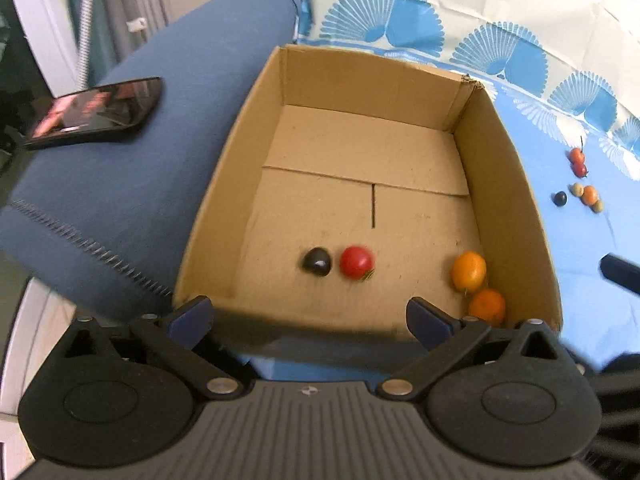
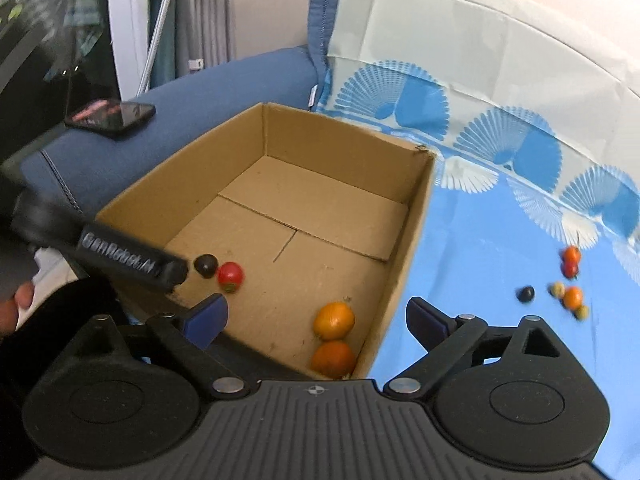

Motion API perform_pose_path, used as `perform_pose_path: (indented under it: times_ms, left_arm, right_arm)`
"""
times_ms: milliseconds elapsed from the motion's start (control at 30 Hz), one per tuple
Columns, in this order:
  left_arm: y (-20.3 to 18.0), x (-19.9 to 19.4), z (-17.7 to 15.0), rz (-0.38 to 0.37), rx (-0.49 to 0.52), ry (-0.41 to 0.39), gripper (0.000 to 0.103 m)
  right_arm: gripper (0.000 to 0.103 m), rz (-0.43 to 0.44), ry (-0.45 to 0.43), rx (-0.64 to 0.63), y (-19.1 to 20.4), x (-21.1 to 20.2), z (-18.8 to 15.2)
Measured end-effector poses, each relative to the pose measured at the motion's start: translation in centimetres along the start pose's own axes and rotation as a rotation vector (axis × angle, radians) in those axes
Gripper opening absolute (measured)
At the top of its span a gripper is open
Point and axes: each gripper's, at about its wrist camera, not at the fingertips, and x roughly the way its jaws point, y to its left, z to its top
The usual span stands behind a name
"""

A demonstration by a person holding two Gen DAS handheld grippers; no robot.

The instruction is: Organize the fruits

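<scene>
An open cardboard box (image 1: 504, 184) (image 2: 328, 144) holds a dark fruit (image 1: 317, 262) (image 2: 206, 265), a red fruit (image 1: 357, 262) (image 2: 231, 275) and two orange fruits (image 1: 469, 270) (image 2: 334, 320) in its near right corner. My left gripper (image 1: 310, 318) hangs open above the box's near edge, nothing between its fingers. My right gripper (image 2: 317, 318) stands open over the box's near right corner, also empty. One left finger (image 2: 132, 260) shows at the box's left wall in the right wrist view. Several small loose fruits (image 1: 578, 162) (image 2: 571, 260), red, orange, dark and pale, lie on the blue cloth right of the box.
A black phone (image 1: 96, 112) (image 2: 112, 114) lies on the blue sofa arm (image 1: 160, 168) left of the box. The blue cloth with fan patterns (image 1: 568, 248) (image 2: 480, 240) spreads to the right. Part of a person's hand (image 2: 16, 304) shows at the left edge.
</scene>
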Motion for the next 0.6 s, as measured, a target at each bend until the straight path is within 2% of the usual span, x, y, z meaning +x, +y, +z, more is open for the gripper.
perform_pose_path:
  times_ms: [200,600]
  left_arm:
    - [-0.3,-4.0,-2.3,0.004,0.009,-0.082,0.103]
    - [-1.7,-9.0,-4.4,0.001,0.054,-0.197,0.103]
  right_arm:
    - [0.099,-0.015,-0.07,0.074,0.1,-4.4,-0.8]
    - [0.101,-0.038,-0.178,0.074,1.2,-9.6,-2.5]
